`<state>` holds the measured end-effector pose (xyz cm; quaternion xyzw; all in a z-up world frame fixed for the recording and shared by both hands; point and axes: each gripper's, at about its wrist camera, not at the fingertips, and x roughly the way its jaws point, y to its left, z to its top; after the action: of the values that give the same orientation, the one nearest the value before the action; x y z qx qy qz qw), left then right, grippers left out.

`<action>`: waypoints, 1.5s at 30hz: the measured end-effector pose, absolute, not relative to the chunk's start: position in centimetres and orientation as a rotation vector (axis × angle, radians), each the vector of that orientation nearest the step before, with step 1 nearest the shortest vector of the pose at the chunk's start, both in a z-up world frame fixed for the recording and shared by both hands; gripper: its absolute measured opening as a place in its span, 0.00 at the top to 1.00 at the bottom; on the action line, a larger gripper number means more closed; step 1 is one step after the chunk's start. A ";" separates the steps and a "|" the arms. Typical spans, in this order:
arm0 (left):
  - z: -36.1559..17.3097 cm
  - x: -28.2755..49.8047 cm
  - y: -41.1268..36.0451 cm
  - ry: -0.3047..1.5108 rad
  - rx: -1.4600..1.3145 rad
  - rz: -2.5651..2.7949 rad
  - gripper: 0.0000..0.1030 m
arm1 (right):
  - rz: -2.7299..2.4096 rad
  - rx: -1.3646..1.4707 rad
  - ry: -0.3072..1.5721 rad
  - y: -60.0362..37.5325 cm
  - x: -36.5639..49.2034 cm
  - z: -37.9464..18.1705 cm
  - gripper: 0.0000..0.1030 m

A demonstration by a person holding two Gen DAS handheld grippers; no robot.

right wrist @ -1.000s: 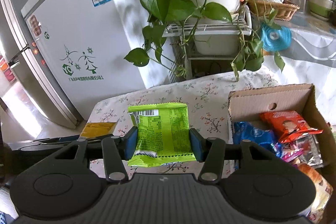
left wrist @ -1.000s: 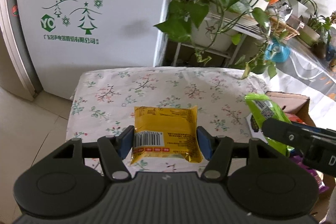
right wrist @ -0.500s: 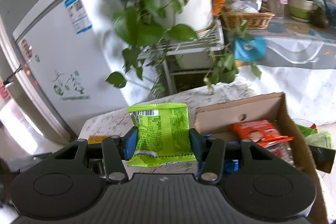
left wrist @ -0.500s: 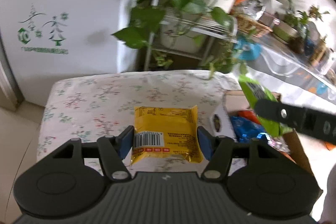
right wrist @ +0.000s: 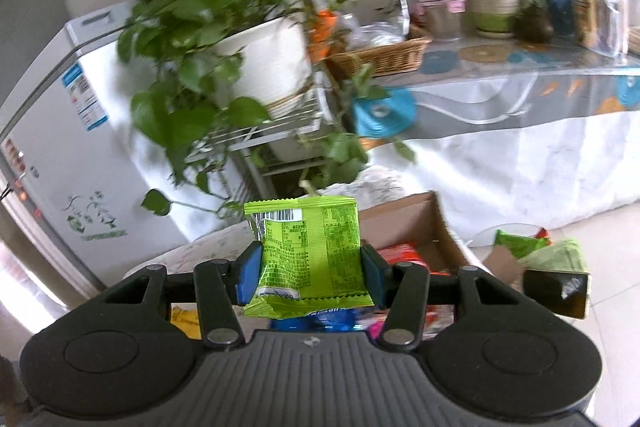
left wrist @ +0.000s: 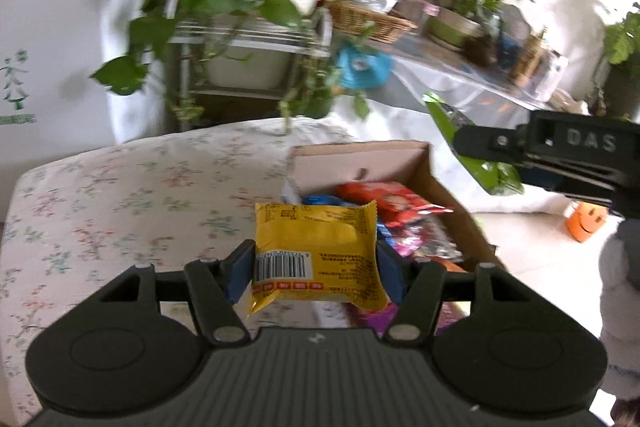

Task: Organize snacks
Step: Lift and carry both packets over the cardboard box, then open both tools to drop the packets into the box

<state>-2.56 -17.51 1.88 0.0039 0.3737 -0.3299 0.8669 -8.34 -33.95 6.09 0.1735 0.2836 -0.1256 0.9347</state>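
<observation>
Left gripper clamped on a yellow snack pack, right gripper squeezing a green snack pack, cardboard box just beyond.

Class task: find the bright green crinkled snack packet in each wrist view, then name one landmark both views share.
Left wrist view: green snack packet upper right, seen edge-on, held by the right gripper.
Right wrist view: centre, clamped between blue pads.
Shared landmark: open brown cardboard box.

A leafy plant in a white pot stands on a wire rack beside a white fridge; a wicker basket sits nearby.
</observation>
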 end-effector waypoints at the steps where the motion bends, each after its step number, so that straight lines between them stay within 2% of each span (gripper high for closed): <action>1: 1.9 -2.9 -18.0 0.781 0.013 -0.711 0.39 | -0.268 0.361 0.579 -34.3 -8.6 6.1 0.43; 16: 0.6 -8.0 -24.0 0.791 0.141 -0.921 0.37 | -0.323 0.520 0.636 -38.6 -10.9 4.5 0.43; 22: -0.6 -9.1 -25.3 0.786 0.241 -0.913 0.30 | -0.344 0.528 0.657 -39.0 -10.9 3.8 0.42; 24: -0.7 -9.2 -25.7 0.789 0.265 -0.891 0.25 | -0.347 0.532 0.665 -39.1 -10.8 3.6 0.39; 26: -0.6 -9.3 -25.9 0.791 0.285 -0.860 0.17 | -0.342 0.539 0.670 -39.1 -10.7 3.6 0.23; 28: -0.5 -9.3 -26.0 0.788 0.301 -0.836 0.16 | -0.352 0.538 0.669 -39.0 -10.8 3.7 0.15; 32: -0.3 -9.2 -26.2 0.788 0.326 -0.795 0.09 | -0.355 0.545 0.661 -38.9 -10.8 3.8 0.13; 45: 0.6 -9.3 -25.2 0.809 0.341 -0.719 0.03 | -0.395 0.527 0.631 -37.7 -11.7 5.2 0.05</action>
<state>-9.31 -25.23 0.63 0.1616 0.3833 -0.3403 0.8433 -11.70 -37.70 5.24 0.2543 0.3048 -0.1907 0.8978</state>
